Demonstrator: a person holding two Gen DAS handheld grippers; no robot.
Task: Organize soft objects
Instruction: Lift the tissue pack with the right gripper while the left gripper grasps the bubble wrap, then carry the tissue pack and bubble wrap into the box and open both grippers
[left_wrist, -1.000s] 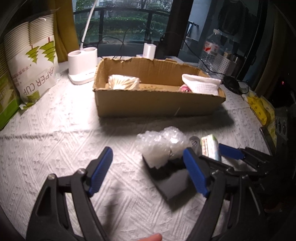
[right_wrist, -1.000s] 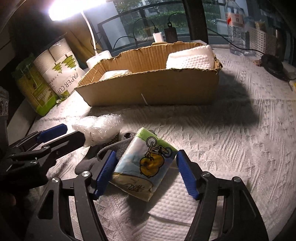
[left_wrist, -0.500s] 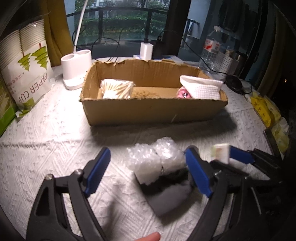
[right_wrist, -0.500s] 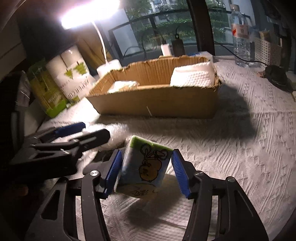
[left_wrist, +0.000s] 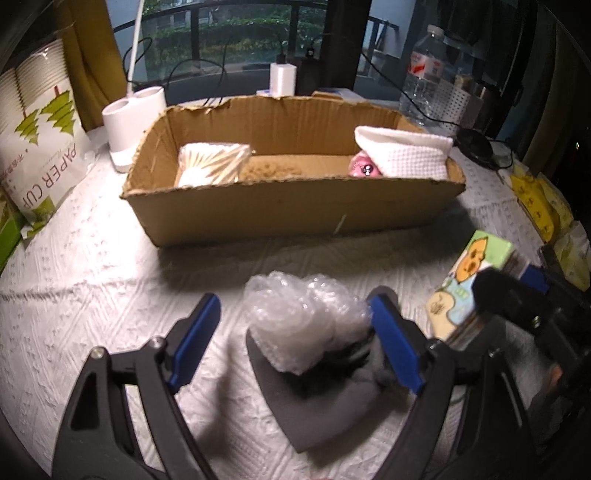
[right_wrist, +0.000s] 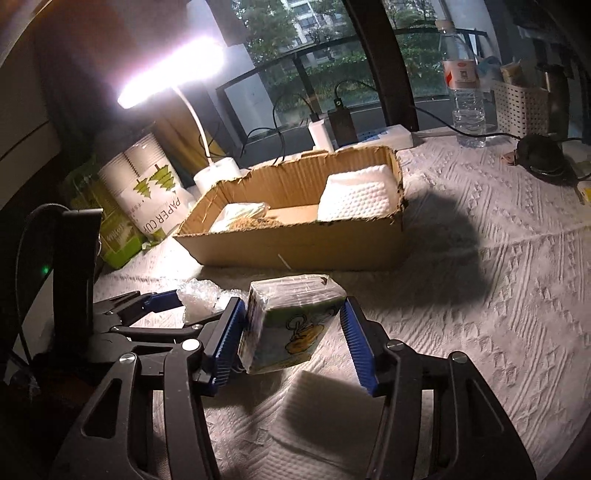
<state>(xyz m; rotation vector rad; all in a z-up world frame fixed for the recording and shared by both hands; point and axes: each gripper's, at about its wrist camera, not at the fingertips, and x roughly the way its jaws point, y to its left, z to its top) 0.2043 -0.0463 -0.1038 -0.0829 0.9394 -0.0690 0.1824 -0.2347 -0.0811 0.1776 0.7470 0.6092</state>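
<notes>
**Tissue pack gripped; bubble wrap ungripped**

The film-wrapped rectangular tissue pack with cartoon print (right_wrist: 291, 325) is clamped in the right gripper (right_wrist: 293, 338), whose jaws have just been closing, above the embossed white tablecloth (right_wrist: 480, 314). The crumpled clear bubble wrap (left_wrist: 306, 321) on dark grey foam (left_wrist: 332, 402) sits between the left gripper's (left_wrist: 295, 339) wide-open jaws. A corrugated cardboard box (left_wrist: 295, 206) stands behind.

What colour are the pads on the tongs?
Blue pads, seen best in the right wrist view.

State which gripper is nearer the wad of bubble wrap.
Left. The left gripper has its jaws open around the bubble wrap; the right gripper, beside it, grips the tissue pack.
</notes>
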